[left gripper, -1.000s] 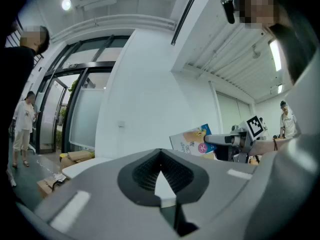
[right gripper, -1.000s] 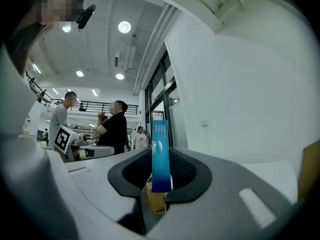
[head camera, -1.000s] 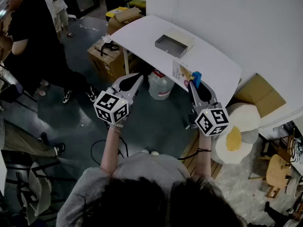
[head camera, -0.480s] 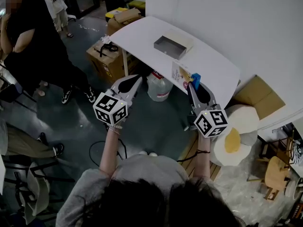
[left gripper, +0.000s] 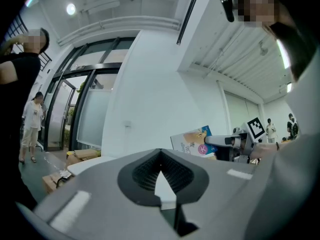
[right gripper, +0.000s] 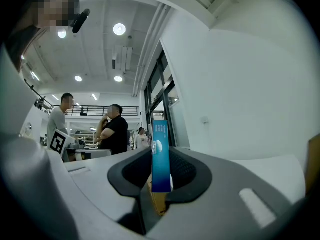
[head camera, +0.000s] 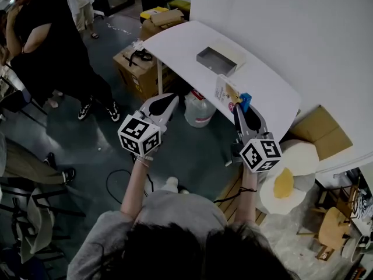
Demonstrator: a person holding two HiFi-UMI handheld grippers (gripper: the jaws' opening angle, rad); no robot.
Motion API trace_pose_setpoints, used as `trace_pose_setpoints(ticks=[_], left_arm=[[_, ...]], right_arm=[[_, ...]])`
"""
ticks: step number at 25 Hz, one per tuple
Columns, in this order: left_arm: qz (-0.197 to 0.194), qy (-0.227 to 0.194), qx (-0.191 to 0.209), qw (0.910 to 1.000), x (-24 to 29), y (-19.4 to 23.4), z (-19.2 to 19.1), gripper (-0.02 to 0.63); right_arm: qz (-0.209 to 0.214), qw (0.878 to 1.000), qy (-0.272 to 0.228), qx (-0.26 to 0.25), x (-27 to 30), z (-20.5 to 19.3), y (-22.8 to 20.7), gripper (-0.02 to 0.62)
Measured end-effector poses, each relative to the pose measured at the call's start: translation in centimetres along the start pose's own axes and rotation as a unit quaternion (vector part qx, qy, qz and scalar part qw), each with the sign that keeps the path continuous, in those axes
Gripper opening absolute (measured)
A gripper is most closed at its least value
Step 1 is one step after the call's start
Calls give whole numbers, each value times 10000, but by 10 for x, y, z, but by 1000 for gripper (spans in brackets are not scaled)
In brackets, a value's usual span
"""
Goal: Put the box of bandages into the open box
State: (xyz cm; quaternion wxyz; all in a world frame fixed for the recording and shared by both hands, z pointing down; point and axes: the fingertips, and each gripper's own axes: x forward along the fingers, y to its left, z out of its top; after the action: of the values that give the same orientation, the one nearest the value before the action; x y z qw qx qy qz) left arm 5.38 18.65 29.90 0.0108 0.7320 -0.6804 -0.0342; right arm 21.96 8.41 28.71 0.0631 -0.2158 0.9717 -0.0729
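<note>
Between the jaws of our right gripper [head camera: 240, 107] we clamp the box of bandages [right gripper: 160, 154], slim, blue edge upright. Both point level; left gripper [left gripper: 160, 158] closed, empty.

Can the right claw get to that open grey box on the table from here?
Probably yes. The right gripper, shut on the box of bandages, is by the table edge, and only bare tabletop lies between it and the open box.

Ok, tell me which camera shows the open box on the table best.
The head view: it looks down on the open box on the white table, showing its whole rim and inside. Neither gripper view shows it; the right gripper view mostly shows the box of bandages.
</note>
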Motion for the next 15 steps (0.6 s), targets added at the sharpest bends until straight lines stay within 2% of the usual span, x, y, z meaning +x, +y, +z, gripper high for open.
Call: trace_pose_setpoints(ticks=[5, 15], left_arm=[[53, 19, -59, 10000, 7, 13, -3, -6], [-125, 69, -199, 9997, 45, 53, -17, -6]], right_arm=[[98, 9999, 20, 79, 16, -3, -1, 101], [-45, 9998, 137, 126, 63, -21, -20, 100]])
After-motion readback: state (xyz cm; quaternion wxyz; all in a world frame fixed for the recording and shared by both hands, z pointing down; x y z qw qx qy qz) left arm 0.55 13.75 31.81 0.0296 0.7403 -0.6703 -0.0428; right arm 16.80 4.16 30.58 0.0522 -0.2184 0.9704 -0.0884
